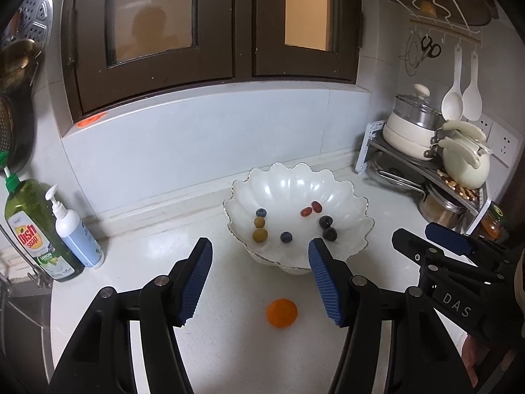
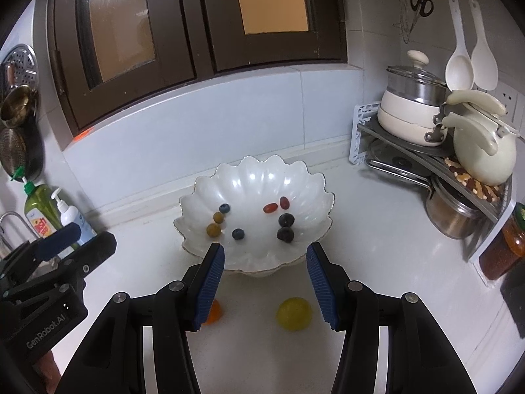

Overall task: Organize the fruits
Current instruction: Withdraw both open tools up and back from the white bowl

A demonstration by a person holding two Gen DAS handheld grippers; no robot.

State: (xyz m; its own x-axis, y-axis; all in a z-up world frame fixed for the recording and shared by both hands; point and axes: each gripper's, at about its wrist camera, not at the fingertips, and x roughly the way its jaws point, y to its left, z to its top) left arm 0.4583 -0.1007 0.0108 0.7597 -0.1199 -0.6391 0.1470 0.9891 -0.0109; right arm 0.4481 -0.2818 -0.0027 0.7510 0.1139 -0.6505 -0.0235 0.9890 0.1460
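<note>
White kitchen counter (image 1: 229, 344): scalloped bowl (image 1: 356, 229) already holds berries; orange fruit (image 1: 282, 313) and yellow fruit (image 2: 294, 313) remain outside. Left gripper (image 1: 261, 280) and right gripper (image 2: 265, 284) are half open, both empty.

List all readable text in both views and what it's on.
"Dish soap" and "LEMON": green bottle label.
"DAS": right claw body, in the left wrist view.
"GenRobot.AI": left claw body, in the right wrist view.
Small logo above "Dish soap": too small to read.
White pump bottle label: blurred.
Jar at right: no legible label.
</note>
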